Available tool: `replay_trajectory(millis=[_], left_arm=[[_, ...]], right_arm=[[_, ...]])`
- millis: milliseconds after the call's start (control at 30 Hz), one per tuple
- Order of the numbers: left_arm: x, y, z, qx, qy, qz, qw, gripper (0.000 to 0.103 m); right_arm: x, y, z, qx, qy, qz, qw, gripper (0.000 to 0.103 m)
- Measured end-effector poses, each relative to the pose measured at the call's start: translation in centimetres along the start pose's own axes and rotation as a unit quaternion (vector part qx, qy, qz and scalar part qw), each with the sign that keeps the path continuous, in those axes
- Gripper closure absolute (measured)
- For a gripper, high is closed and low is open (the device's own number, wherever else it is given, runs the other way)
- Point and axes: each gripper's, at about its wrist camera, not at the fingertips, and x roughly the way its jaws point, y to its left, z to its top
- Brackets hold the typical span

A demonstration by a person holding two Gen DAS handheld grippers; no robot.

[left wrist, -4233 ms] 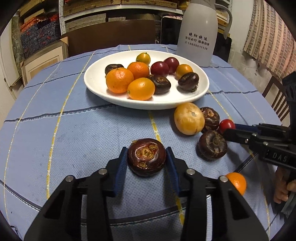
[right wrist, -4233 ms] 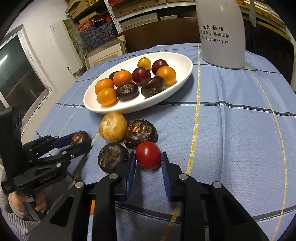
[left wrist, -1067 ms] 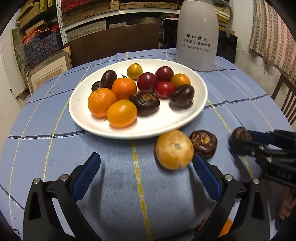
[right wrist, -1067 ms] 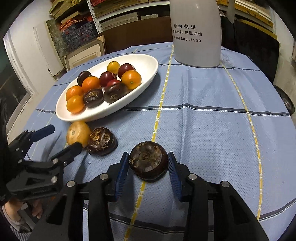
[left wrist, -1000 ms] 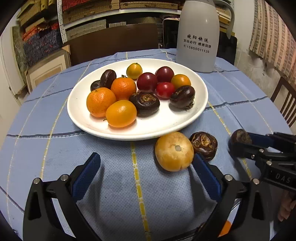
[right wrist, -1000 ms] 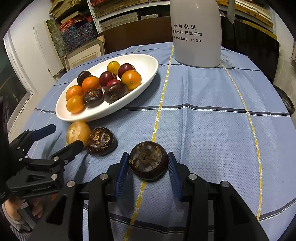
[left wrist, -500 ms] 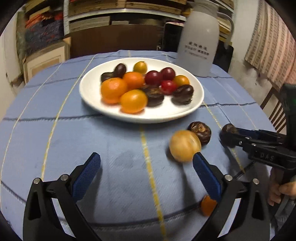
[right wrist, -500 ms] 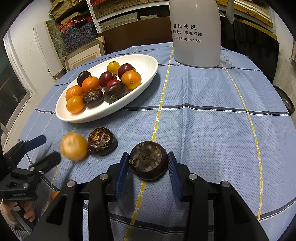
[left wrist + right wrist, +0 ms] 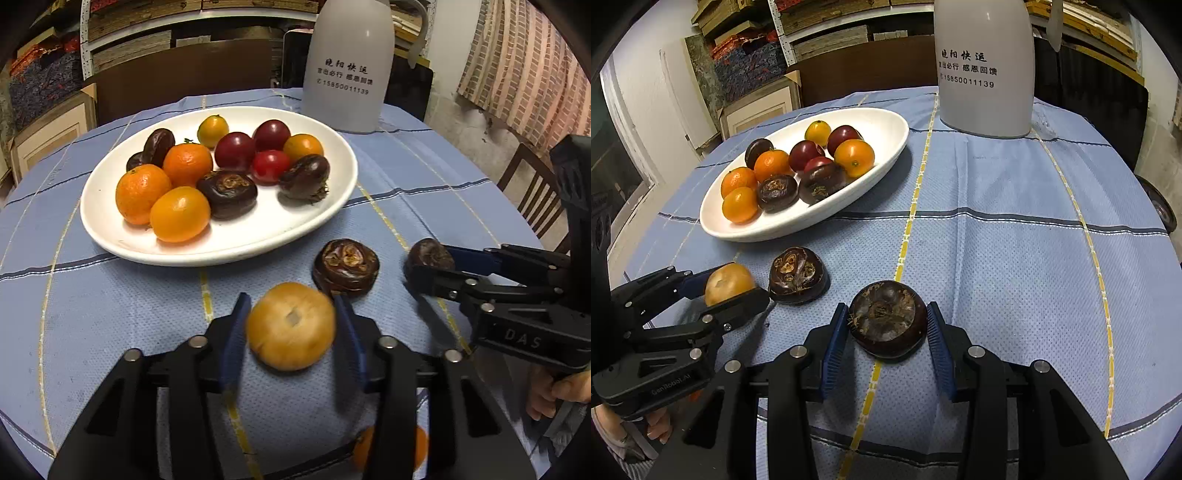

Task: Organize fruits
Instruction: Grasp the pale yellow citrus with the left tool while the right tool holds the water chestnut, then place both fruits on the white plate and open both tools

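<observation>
The round table's blue checked cloth [image 9: 110, 310] carries a white jug [image 9: 349, 70] at the far edge and a white plate [image 9: 258, 236] in front of it, holding the same heap of oranges, red and dark fruits as a second ago. What has changed lies nearer. The left gripper [image 9: 291, 328], whose jaws stood wide apart half a second ago with the tan round fruit [image 9: 291, 326] off to one side by its right finger, has just been closing, and its blue pads now sit against both flanks of that fruit on the cloth. The right gripper [image 9: 886, 325] has not shifted: its pads clasp a dark brown fruit [image 9: 888, 317] resting on the cloth, as before. Between the two, just beside the tan fruit, a second dark fruit [image 9: 345, 267] lies free. A small orange [image 9: 391, 452] shows under the left gripper's frame.
</observation>
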Motion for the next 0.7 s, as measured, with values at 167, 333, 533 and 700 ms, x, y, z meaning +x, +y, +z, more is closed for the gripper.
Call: replay_trajectory(millis=[167,333,533,700], left_arm=[[-0.8,0.6,-0.8,-0.017,-0.003,-0.017,0.9997,0.063],[-3.4,2.2,-1.9,-0.042,-0.025,-0.002,0.9988,0.063],[-7.5,4.7,-0.4,-0.074,-0.073,0.02,0.9944,0.063],[-8.1,5.8,5.0,-0.071,-0.094,0.032,0.9925,0.063]], right_arm=[[0.1,-0.2,0.1,0.004,-0.003,0.006,1.0,0.06],[-0.3,-0.5,0.1,0.016,-0.01,0.025,1.0,0.06],[-4.2,-0.2,1.2,0.029,-0.076,0.072,0.994,0.06],[-5.2,0.9,5.5,0.029,-0.091,0.09,0.991,0.06]])
